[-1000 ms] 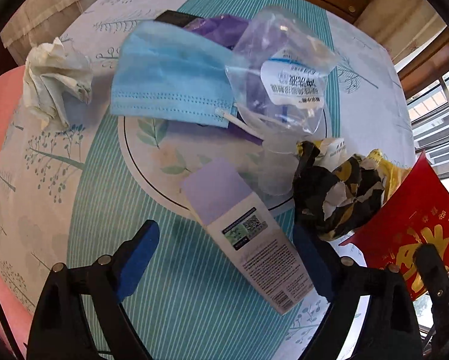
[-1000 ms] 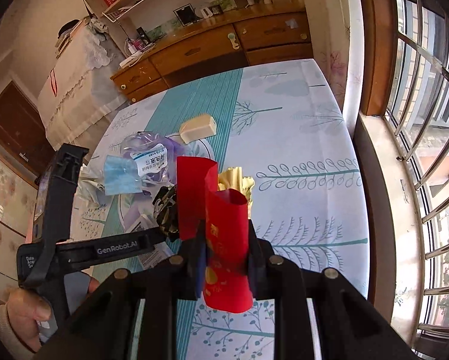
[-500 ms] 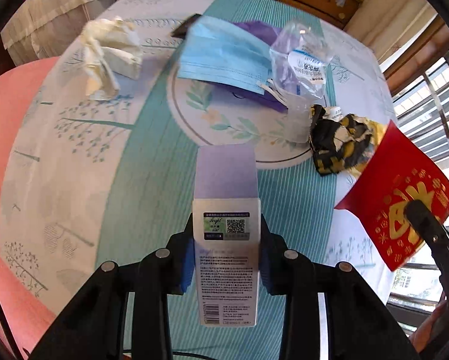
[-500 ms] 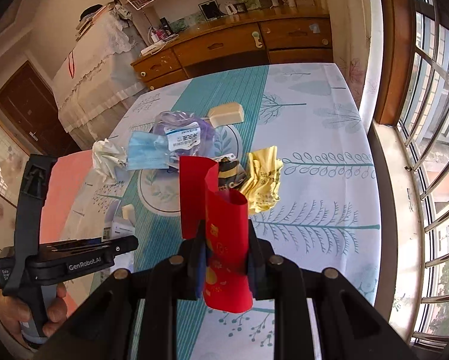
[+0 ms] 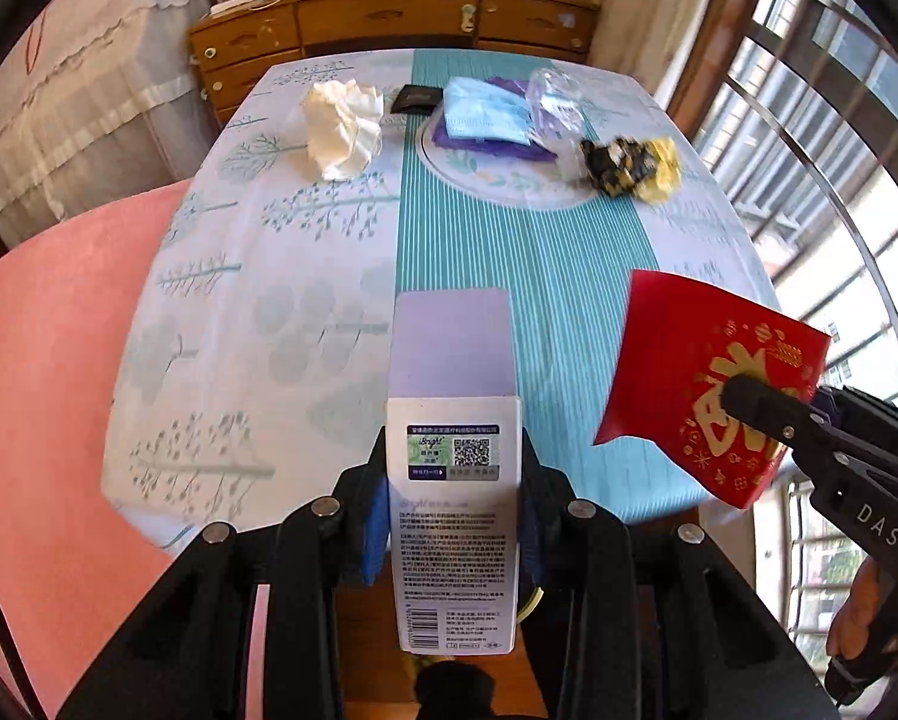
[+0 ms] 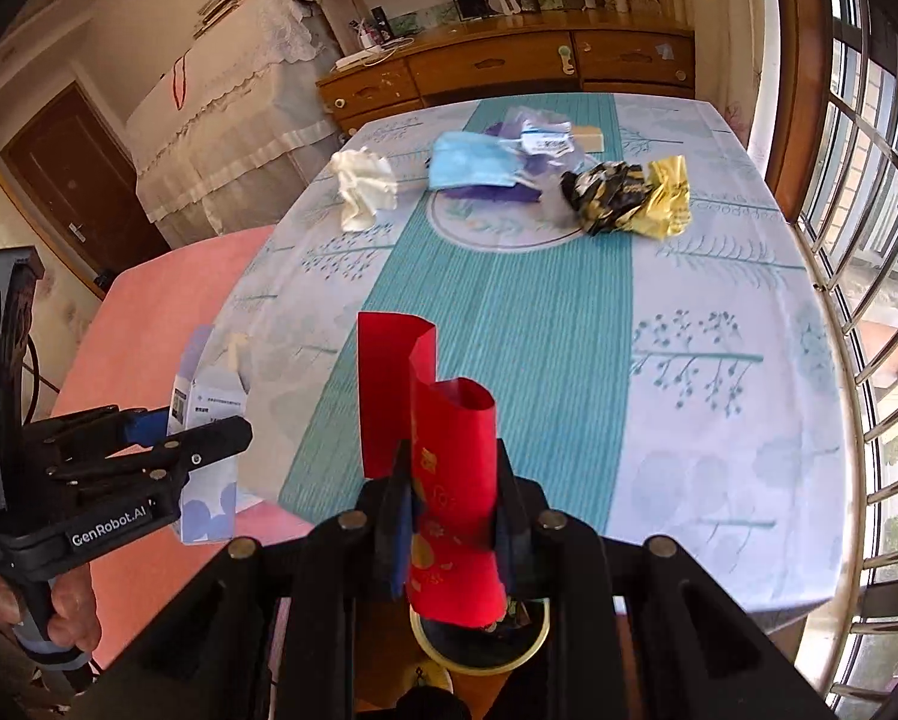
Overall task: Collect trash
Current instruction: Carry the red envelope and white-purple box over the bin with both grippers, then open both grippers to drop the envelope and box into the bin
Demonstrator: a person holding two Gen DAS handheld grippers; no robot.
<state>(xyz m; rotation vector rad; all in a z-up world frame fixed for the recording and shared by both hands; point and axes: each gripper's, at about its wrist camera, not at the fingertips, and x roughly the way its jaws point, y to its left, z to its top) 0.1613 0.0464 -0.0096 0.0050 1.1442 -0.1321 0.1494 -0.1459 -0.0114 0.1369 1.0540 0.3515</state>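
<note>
My left gripper (image 5: pixel 452 513) is shut on a white and lilac carton (image 5: pixel 452 372), held upright over the table's near edge. My right gripper (image 6: pixel 452 516) is shut on a curled red envelope (image 6: pixel 449 420) with gold print, which also shows at the right of the left wrist view as the red envelope (image 5: pixel 701 360). On the far half of the table lie a crumpled white tissue (image 5: pixel 344 129), a blue face mask (image 5: pixel 485 114), a clear plastic bag (image 5: pixel 554 108) and a black-and-yellow wrapper (image 5: pixel 620 165).
Below the right gripper, a round bin with a yellow rim (image 6: pixel 479 651) is partly hidden. A pink chair (image 5: pixel 47 360) stands to the left of the table (image 5: pixel 539 300). A wooden dresser (image 6: pixel 509 66) is behind it, and window bars (image 6: pixel 869 240) run along the right. A hand (image 6: pixel 71 612) holds the left gripper.
The left gripper shut on the carton and lifted it off the table. Both grippers pulled back toward the near edge, so the trash pile now lies farther away.
</note>
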